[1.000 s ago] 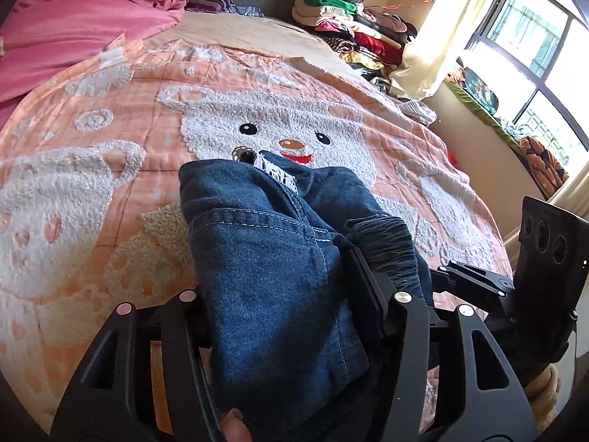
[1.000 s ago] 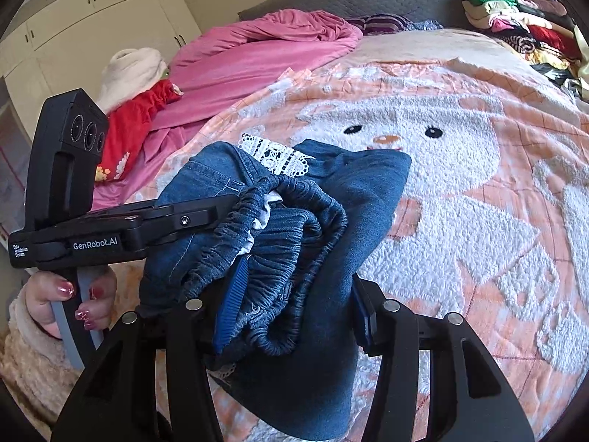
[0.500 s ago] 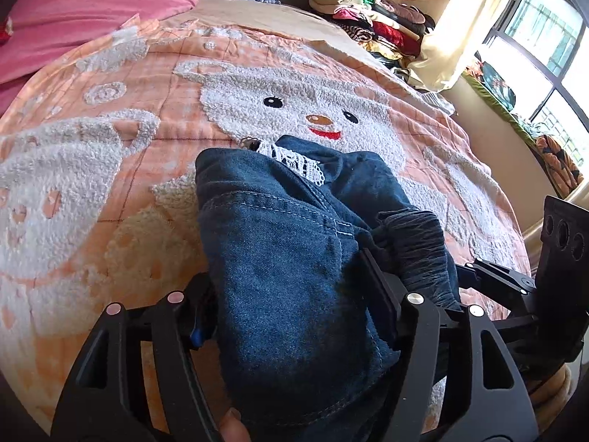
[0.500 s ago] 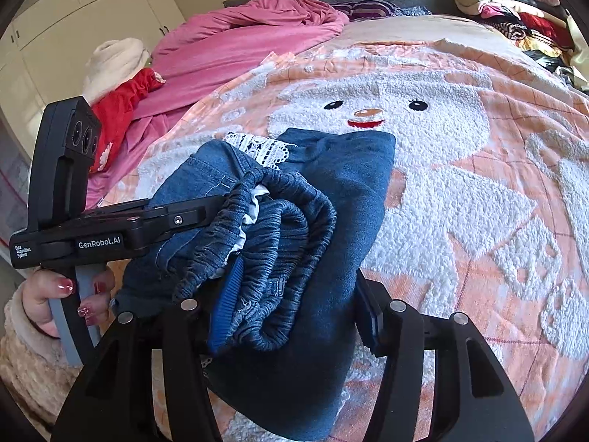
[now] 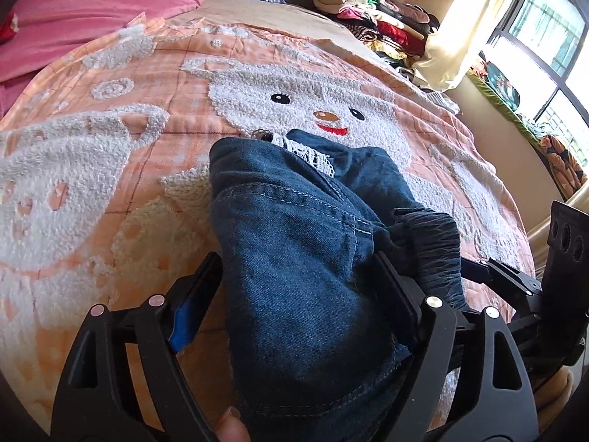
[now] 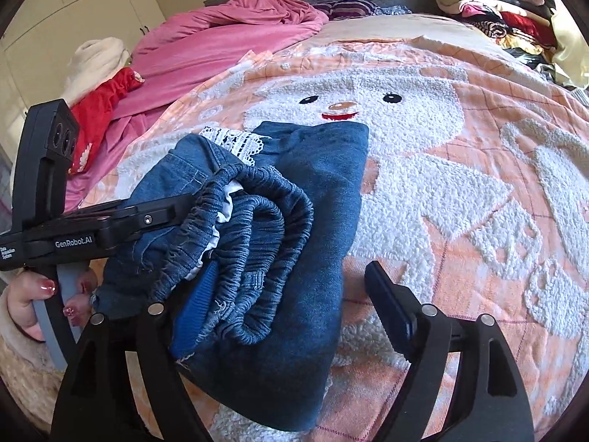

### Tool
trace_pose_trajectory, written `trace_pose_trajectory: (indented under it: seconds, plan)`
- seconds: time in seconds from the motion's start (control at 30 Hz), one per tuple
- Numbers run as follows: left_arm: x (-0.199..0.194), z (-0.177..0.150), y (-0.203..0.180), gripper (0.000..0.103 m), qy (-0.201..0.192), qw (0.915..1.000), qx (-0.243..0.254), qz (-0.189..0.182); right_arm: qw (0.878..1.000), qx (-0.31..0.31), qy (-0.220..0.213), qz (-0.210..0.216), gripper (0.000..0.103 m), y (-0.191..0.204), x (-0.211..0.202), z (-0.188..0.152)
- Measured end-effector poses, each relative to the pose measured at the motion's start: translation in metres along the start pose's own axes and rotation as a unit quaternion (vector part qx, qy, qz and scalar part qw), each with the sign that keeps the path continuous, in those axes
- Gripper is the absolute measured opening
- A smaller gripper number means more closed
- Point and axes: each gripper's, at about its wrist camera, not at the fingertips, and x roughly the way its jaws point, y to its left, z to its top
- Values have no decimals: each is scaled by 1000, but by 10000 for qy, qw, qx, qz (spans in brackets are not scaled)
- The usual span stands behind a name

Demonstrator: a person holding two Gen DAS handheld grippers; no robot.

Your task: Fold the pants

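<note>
Two grippers flank the folded pants [image 6: 294, 258] at lower centre on the blanket [image 6: 478, 184]. Left gripper [image 5: 298, 287] spread, denim between its fingers; right gripper [image 6: 279, 287] spread, its right finger clear. Pants' long axis runs away up-frame, equally near both.

The folded pants [image 6: 294, 258] fill the near middle of the bed [image 6: 497, 221]; the left gripper [image 5: 298, 287] and right gripper [image 6: 291, 287] crowd its near end from either side. Toward the bed's right edge the blanket lies bare and gives open passage. The far left corner is blocked by a heaped pink quilt [image 6: 221, 44], the far right corner by a clothes stack [image 6: 497, 3].
</note>
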Motion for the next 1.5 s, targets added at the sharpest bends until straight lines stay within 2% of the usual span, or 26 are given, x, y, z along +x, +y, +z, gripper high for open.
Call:
trace_pose_trajectory:
  seconds: [0.17,0.43,0.57,0.7,0.77,0.97,1.5]
  plan:
    - [-8,0,0,77,-53,10000,-34,-5,9999,25,-33,-127,86,0,-7,-3]
    - [-23,0,-1,79,-155,9999,-70,13,9997,82,-60,-204,87,-2,-20,-9]
    - [-32,-1,-5,85,-224,9997,-26,30,9996,89,-109,-258,87,0,-28,-11]
    - [-42,-5,-7,87,-301,9995,9,50,9994,83,-159,-297,87,2,-36,-15]
    - [-47,-8,-9,89,-326,9994,35,86,9992,93,-196,-342,94,3,-40,-16]
    - [-66,-16,-17,93,-463,9987,145,155,9984,78,-363,-432,95,7,-58,-22]
    - [-114,-38,-36,93,-967,9939,390,364,9943,-176,-887,-563,98,35,-108,-36]
